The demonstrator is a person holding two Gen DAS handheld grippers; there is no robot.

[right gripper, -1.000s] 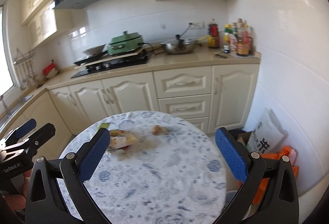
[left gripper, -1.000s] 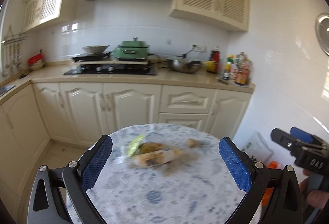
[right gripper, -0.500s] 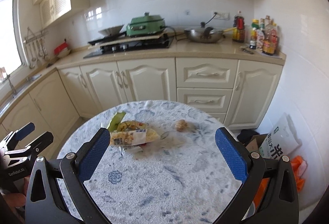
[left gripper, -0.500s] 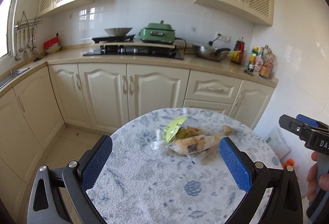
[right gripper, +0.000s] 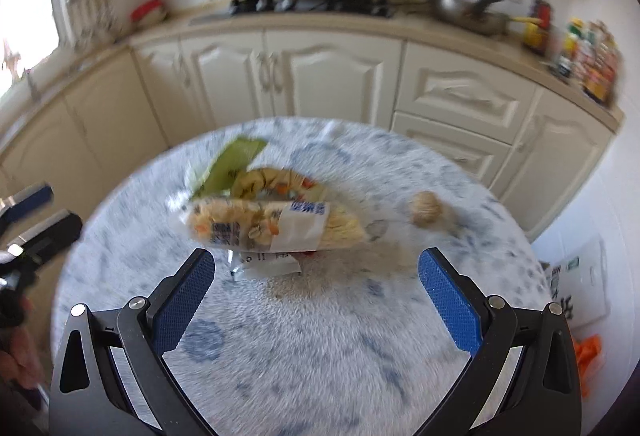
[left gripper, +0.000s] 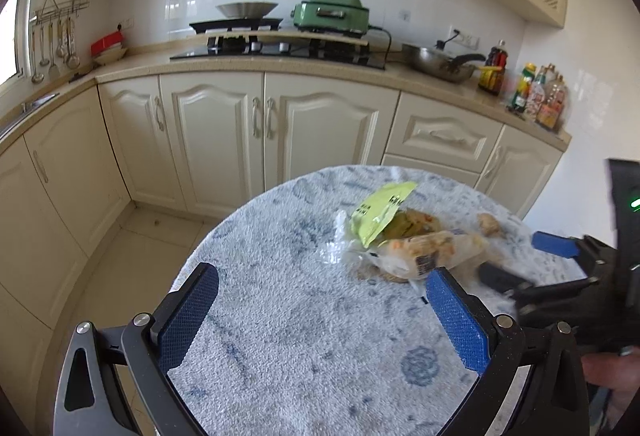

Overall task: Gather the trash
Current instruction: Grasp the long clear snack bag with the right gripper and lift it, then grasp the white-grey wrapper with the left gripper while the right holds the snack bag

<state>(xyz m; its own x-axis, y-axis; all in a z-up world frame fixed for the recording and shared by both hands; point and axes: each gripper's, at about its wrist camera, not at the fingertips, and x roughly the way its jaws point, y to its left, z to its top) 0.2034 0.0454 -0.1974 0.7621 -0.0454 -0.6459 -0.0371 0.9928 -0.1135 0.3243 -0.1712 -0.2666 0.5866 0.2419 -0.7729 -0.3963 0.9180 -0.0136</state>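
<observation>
Crinkled clear noodle packet (right gripper: 276, 226), green wrapper (left gripper: 382, 210) on fuzzy round worktop (left gripper: 300, 316) — left gripper (left gripper: 320, 316), right gripper (right gripper: 316, 300) jaws spread wide, empty.

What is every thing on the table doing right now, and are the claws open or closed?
left claw: open, holding nothing
right claw: open, holding nothing
clear food bag: lying flat on the table
green wrapper: lying tilted on the pile
small brown lump: lying alone, apart

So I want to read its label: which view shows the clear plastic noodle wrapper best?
The left wrist view: the clear plastic noodle wrapper is sharp there, though the lime-green packet overlaps it. The right wrist view shows the wrapper closer and centred, but motion-blurred.
</observation>
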